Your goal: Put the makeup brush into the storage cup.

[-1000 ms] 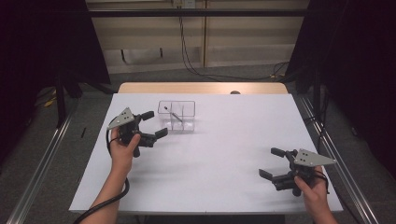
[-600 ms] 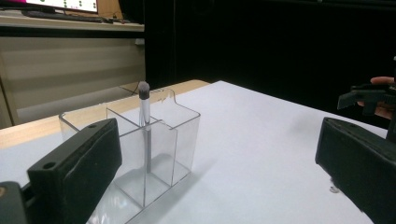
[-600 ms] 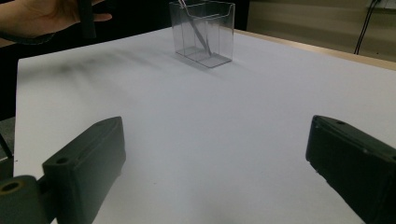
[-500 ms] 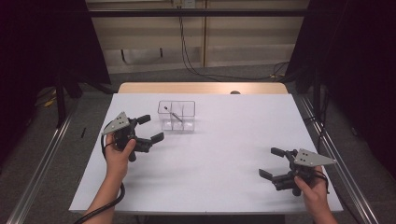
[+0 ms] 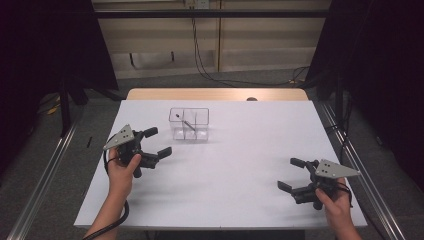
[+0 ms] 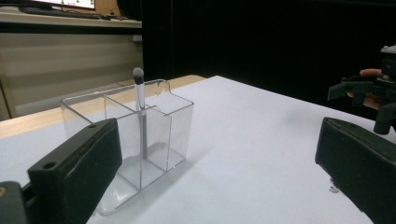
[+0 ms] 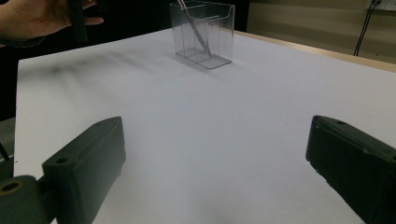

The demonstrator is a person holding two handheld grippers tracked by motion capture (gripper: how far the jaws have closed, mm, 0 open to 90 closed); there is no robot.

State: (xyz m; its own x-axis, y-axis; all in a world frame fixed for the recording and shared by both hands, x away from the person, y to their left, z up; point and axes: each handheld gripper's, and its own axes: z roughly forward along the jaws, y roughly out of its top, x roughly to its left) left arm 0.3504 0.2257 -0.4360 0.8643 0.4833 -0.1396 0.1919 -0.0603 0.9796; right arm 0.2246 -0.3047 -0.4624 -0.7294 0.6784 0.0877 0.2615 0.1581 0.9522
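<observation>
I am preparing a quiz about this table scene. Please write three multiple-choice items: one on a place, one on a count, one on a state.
1. Where is the brush?
A. flat on the table
B. standing in the clear organizer
C. between the left gripper's jaws

2. How many grippers are over the white table?
A. one
B. two
C. three

3. How do the left gripper jaws stand?
A. open and empty
B. shut on the brush
C. shut on the organizer

Answers:
1 B, the brush leans inside a compartment.
2 B, the left gripper and the right gripper.
3 A, the left gripper view shows a wide gap with nothing between the jaws.
</observation>
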